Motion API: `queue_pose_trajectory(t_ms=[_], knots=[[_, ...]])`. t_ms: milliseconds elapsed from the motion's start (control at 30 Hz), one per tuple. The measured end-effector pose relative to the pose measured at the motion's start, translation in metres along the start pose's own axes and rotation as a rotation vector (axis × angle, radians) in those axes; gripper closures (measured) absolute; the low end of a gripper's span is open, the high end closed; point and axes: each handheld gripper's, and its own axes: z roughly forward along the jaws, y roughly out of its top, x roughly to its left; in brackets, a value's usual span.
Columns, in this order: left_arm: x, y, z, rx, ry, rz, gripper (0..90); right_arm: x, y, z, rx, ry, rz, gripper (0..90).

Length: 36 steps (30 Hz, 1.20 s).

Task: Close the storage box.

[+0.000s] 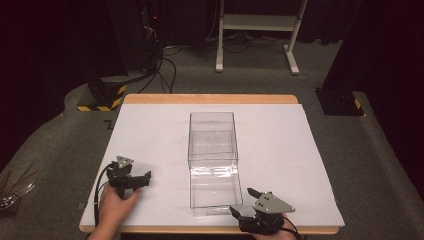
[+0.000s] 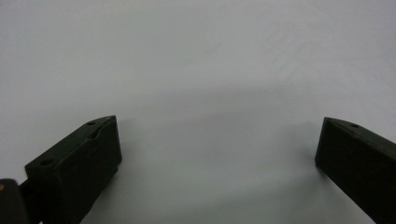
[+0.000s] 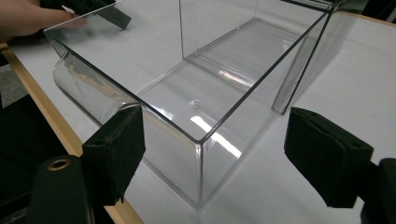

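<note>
Your right claw [image 1: 246, 202] hangs open at the desk's [image 1: 300, 150] near edge, just beside the near right corner of the clear box [image 1: 212, 165]. The box lies mid-desk, long axis running from near edge to far edge. Your left claw [image 1: 141, 179], also open and empty, sits farther off near the left edge, so the right is closer.

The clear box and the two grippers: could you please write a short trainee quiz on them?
1. True or false: the clear box holds an object.
2. Which gripper is nearer the box: A left, B right?
3. Fill in: both grippers' jaws are ____.

Key: 1 false, it is empty. 2 B; in the right gripper view a box corner sits between its jaws. 3 open.
</note>
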Motion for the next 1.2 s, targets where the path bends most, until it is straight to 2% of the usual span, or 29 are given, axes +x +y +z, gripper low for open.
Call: queue_pose_trajectory(t_ms=[667, 1200], knots=[[0.000, 0.000, 0.000, 0.000, -0.001, -0.001, 0.6, 0.003, 0.008, 0.013, 0.005, -0.002, -0.003, 20.1], [0.000, 0.000, 0.000, 0.000, 0.000, 0.001, 0.6, -0.003, 0.013, 0.017, -0.007, -0.010, 0.008, 20.2]])
